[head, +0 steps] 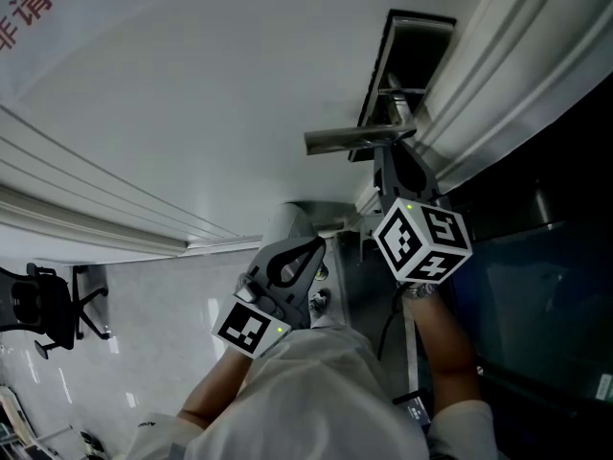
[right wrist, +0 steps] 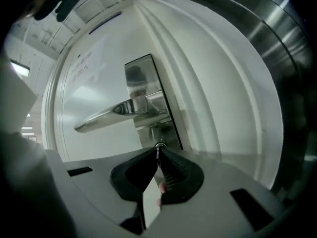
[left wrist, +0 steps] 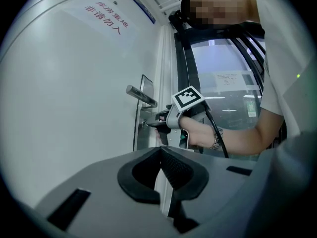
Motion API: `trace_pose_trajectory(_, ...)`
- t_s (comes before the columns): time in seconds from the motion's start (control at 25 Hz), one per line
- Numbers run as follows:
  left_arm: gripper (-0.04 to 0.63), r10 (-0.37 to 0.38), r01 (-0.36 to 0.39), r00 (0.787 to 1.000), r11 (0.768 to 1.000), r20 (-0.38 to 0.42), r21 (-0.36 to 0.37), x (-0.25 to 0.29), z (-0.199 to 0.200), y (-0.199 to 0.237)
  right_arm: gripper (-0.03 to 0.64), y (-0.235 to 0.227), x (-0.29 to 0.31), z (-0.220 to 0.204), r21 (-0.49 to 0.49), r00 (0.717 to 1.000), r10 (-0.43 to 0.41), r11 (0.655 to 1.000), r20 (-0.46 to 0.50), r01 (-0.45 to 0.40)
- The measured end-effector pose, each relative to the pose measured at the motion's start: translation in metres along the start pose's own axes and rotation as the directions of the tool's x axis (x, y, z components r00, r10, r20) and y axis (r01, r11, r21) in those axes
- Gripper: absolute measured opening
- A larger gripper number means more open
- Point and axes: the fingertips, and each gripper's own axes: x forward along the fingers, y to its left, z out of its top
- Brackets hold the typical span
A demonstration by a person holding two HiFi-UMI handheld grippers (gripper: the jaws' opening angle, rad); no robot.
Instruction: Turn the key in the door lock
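Note:
The key (right wrist: 159, 146) sticks out of the steel lock plate (right wrist: 148, 93) just below the lever handle (right wrist: 114, 112) on the white door. My right gripper (right wrist: 158, 151) is shut on the key's head, which is only a small metal tip between the pads. In the head view the right gripper (head: 393, 153) points at the plate under the handle (head: 350, 140), and the key itself is hidden. My left gripper (head: 287, 268) hangs back from the door, shut with nothing in it. The left gripper view shows the right gripper (left wrist: 151, 125) at the lock (left wrist: 144, 122).
A red sign (left wrist: 104, 20) is printed high on the door. The white door frame (right wrist: 213, 83) runs beside the lock plate, with a dark glass panel (head: 536, 286) to its right. An office chair (head: 43, 305) stands on the floor at the far left.

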Motion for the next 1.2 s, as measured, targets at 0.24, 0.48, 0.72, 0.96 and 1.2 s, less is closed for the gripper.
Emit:
trace_pose_trajectory(0.24,0.006,-0.001,0.001,1.000,1.000,0.005,-0.002,-0.001,0.000,0.000,0.017,-0.005,0.000,-0.003,0.357,0.998,0.054,0.932,0.016,-0.056)
trace_pose_trajectory(0.48,0.006,-0.001,0.001,1.000,1.000,0.004,-0.001,-0.002,-0.001,-0.001,0.021,-0.004,-0.001,-0.005,0.477,0.990,0.137,0.869,0.030,-0.134)
trace_pose_trajectory(0.72,0.006,-0.009,0.009,1.000,1.000,-0.001,-0.007,-0.001,-0.003,-0.003,0.127,-0.002,-0.010,-0.004,-0.012,0.994,0.105,0.994,-0.022,-0.105)
trace_pose_trajectory(0.96,0.006,-0.019,0.019,1.000,1.000,-0.008,-0.011,-0.001,-0.007,-0.006,0.133,0.000,-0.015,-0.016,-0.643,0.994,0.009,0.762,-0.105,-0.075)
trace_pose_trajectory(1.2,0.006,-0.038,0.038,0.999,0.999,-0.009,-0.007,0.002,-0.006,-0.010,0.133,-0.003,-0.015,-0.014,-0.956,0.990,-0.135,0.295,-0.040,0.001)
